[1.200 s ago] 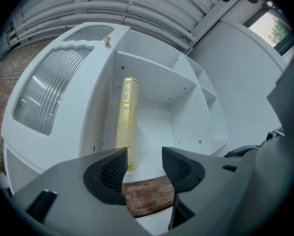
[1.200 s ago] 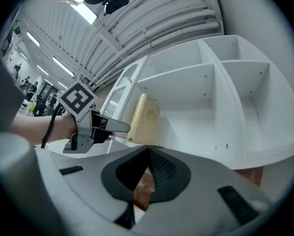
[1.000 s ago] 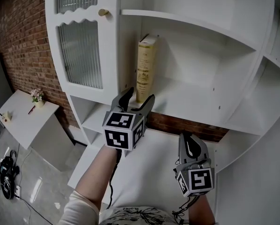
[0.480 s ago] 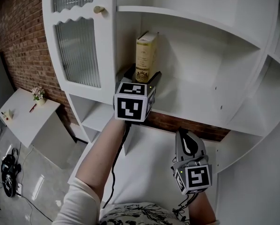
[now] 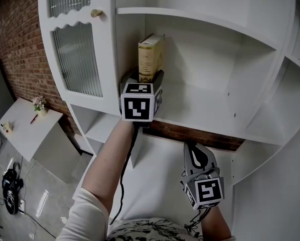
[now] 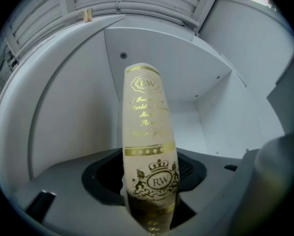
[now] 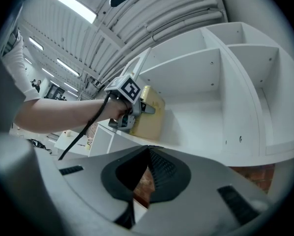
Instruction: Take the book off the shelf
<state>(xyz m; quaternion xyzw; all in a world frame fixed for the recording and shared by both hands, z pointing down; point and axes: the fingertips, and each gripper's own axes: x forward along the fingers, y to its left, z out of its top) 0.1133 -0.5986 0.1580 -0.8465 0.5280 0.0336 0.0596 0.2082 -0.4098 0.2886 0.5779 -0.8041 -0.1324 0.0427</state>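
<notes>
While right gripper [image 5: 192, 149] hangs closed, left gripper [image 5: 144, 77] just closed onto book [image 5: 149, 54] beside door [image 5: 75, 59]

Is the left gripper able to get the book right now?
Probably yes. The left gripper is up at the shelf, and the book stands upright between its jaws. They have just been closing and seem to press on its sides. Nothing blocks the way out.
</notes>
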